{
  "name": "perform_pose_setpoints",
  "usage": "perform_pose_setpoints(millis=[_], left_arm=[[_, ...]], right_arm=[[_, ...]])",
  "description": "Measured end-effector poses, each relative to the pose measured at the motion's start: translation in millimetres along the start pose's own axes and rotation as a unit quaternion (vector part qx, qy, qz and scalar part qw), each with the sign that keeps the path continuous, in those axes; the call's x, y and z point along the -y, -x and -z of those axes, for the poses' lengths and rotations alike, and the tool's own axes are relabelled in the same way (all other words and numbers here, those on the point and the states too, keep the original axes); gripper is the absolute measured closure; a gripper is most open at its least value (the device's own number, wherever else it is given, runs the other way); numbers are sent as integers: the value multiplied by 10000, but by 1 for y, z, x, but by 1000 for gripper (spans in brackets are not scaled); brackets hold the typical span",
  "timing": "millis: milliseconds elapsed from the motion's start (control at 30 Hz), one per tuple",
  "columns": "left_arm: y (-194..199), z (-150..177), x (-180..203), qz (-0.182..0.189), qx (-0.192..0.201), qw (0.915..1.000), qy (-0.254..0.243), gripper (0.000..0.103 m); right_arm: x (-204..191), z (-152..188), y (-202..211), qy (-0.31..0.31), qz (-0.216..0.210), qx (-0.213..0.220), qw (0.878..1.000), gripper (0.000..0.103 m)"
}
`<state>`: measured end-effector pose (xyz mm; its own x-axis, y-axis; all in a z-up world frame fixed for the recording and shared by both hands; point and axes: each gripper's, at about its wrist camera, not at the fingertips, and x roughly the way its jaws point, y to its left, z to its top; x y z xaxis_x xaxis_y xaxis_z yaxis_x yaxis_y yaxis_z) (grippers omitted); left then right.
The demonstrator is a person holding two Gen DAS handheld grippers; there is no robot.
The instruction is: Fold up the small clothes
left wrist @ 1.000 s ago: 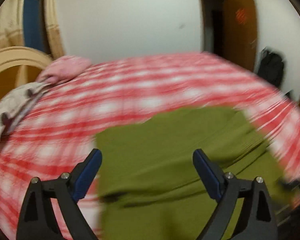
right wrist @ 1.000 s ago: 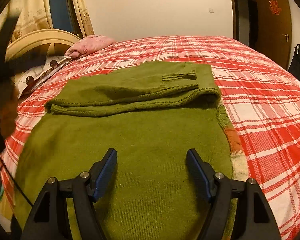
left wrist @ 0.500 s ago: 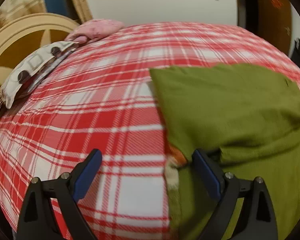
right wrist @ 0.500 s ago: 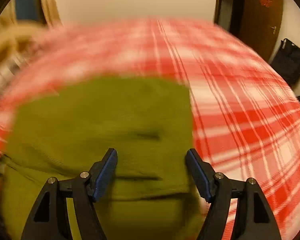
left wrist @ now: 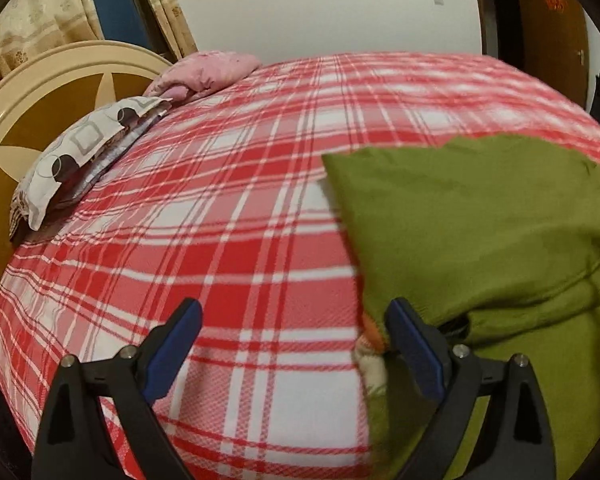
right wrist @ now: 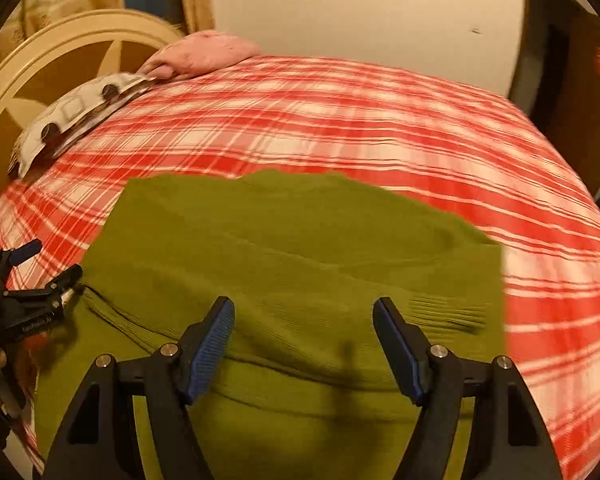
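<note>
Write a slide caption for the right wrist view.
Open right gripper above a folded green sweater on a red plaid bed.

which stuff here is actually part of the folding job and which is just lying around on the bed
Part of the job:
green sweater
left gripper, open
right gripper, open

Just lying about:
pink pillow
patterned pillow
plaid bedspread
headboard
curtain
door

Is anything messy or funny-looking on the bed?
Mostly tidy. One oddity: an orange and cream patch peeks out at the left edge of the green sweater, beside the left claw. What it is can't be told. The patterned pillow lies askew.
</note>
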<state>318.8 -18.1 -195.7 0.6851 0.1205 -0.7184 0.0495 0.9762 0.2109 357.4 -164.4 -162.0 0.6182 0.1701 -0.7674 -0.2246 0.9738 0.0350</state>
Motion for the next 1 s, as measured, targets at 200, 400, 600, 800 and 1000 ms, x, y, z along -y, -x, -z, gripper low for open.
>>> perform_pose_setpoints(millis=[200, 400, 600, 800, 1000], left_arm=[[3, 2, -4, 118, -55, 9999, 94, 2], [5, 3, -1, -14, -10, 9999, 100, 1], [3, 4, 1, -9, -33, 9999, 125, 0], [2, 6, 3, 90, -49, 9999, 80, 0], [27, -5, -8, 178, 374, 9979, 501, 0]], right_arm=[[-13, 18, -40, 209, 123, -548, 9982, 31], [-3, 24, -31, 97, 110, -542, 9984, 31], [10, 0, -28, -306, -7, -83, 9995, 31], [14, 3, -55, -235, 570, -382, 9974, 31], [51, 5, -23, -647, 408, 3, 9971, 31]])
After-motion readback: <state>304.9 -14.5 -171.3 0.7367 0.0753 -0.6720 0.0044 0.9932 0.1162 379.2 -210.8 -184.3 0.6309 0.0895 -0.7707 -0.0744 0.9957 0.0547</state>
